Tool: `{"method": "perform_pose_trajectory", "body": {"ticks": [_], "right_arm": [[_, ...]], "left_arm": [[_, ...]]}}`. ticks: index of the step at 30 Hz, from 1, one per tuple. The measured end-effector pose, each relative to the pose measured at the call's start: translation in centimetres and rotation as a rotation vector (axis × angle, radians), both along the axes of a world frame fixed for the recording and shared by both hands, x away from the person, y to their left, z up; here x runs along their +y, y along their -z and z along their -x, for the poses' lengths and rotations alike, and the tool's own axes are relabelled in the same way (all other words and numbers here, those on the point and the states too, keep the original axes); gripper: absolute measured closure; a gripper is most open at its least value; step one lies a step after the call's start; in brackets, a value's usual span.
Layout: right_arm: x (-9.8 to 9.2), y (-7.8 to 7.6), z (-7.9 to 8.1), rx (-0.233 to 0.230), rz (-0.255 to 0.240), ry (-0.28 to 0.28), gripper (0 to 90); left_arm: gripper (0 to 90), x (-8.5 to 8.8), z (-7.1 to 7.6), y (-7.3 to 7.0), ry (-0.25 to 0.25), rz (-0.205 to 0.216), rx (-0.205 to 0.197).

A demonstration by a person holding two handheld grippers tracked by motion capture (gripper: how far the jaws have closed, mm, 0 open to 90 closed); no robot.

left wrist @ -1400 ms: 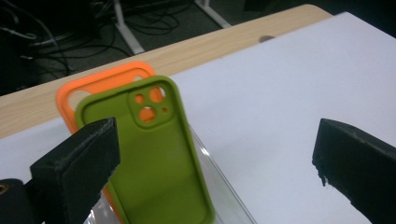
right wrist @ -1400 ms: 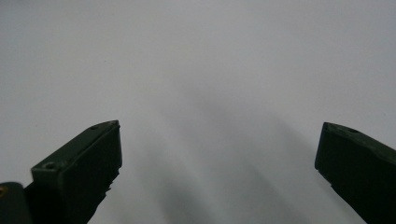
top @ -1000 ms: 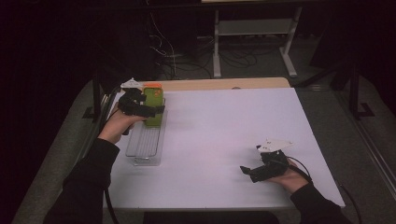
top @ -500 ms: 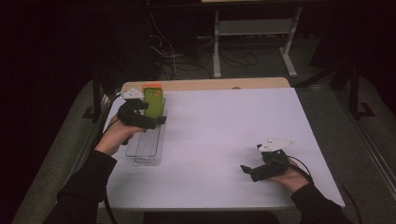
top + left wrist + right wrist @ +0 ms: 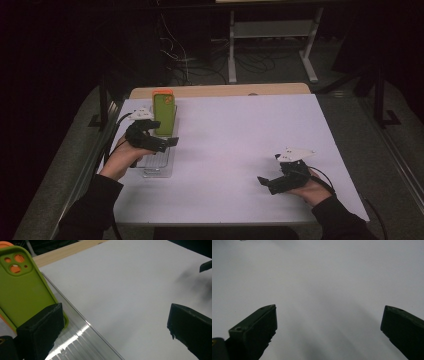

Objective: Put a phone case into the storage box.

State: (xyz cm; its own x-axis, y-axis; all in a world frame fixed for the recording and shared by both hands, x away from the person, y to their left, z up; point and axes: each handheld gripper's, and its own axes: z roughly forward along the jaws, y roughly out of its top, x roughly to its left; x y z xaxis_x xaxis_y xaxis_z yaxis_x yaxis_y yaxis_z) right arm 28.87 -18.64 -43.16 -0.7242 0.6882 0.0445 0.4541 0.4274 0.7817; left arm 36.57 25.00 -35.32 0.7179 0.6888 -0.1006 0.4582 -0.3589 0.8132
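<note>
One green phone case (image 5: 164, 113) with an orange rim stands upright at the far end of one clear tray (image 5: 158, 167), left of centre in the high view and at the upper left of your left gripper view. Your left gripper (image 5: 165, 143) hangs just in front of the case, over the tray, jaws spread wide with nothing between them. Your right gripper (image 5: 267, 183) sits well apart at the lower right on the one white table (image 5: 240, 135), its two jaws spread and empty too.
</note>
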Motion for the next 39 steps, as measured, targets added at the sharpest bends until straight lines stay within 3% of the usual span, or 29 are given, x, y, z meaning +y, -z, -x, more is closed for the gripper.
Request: {"method": "perform_pose_trajectory", "body": {"ticks": [19, 27, 39], "right_arm": [[-0.2, -1.8, -0.1, -0.018, -0.036, -0.015, 0.0], [-0.1, -2.1, -0.2, -0.026, -0.037, -0.018, 0.0], [-0.2, -2.4, 0.0, -0.025, -0.043, -0.017, 0.0]], "left_arm": [[0.5, -0.2, 2.6, 2.2, 0.040, -0.016, 0.011], [0.5, -0.2, 3.6, 2.7, 0.059, -0.033, -0.013], [0.5, 0.4, 4.9, 3.6, 0.065, -0.029, -0.008]]}}
